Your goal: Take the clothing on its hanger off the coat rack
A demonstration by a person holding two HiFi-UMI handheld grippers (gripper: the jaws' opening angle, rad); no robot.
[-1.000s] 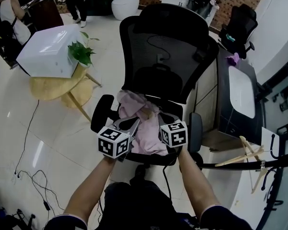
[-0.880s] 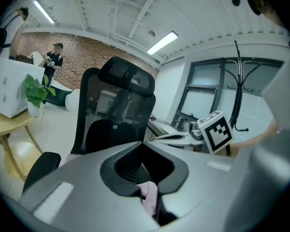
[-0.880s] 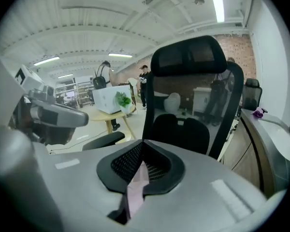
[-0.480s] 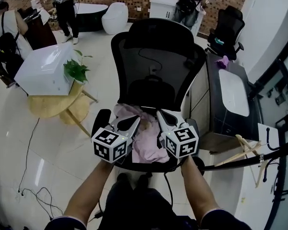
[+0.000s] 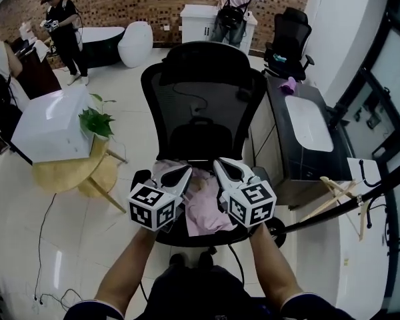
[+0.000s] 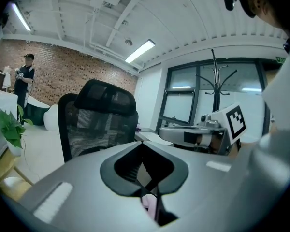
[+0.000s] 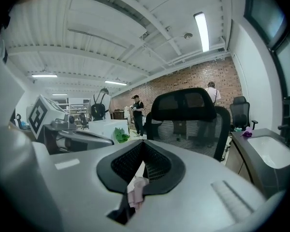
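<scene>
The pink clothing (image 5: 207, 209) lies bunched on the seat of a black mesh office chair (image 5: 200, 105). My left gripper (image 5: 187, 171) and right gripper (image 5: 219, 163) hover side by side just above it, both shut and pointing at the chair back. In the left gripper view the gripper (image 6: 144, 146) has its jaws closed tip to tip, with a sliver of pink cloth (image 6: 150, 204) showing below. The right gripper (image 7: 144, 144) looks the same, with pink cloth (image 7: 135, 190) in the gap under the jaws. I see no cloth hanging from either. The black coat rack (image 5: 347, 209) stands at the right and carries a bare wooden hanger (image 5: 337, 195).
A round wooden table (image 5: 67, 175) with a white box (image 5: 50, 122) and a green plant (image 5: 95, 121) stands left of the chair. A dark cabinet with a white top (image 5: 307, 122) is on the right. Cables (image 5: 43, 245) trail on the floor. Several people stand at the back.
Both grippers have risen off the pink clothing, which stays on the seat. The head view has lifted too, so the chair and the room sit lower and farther off.
</scene>
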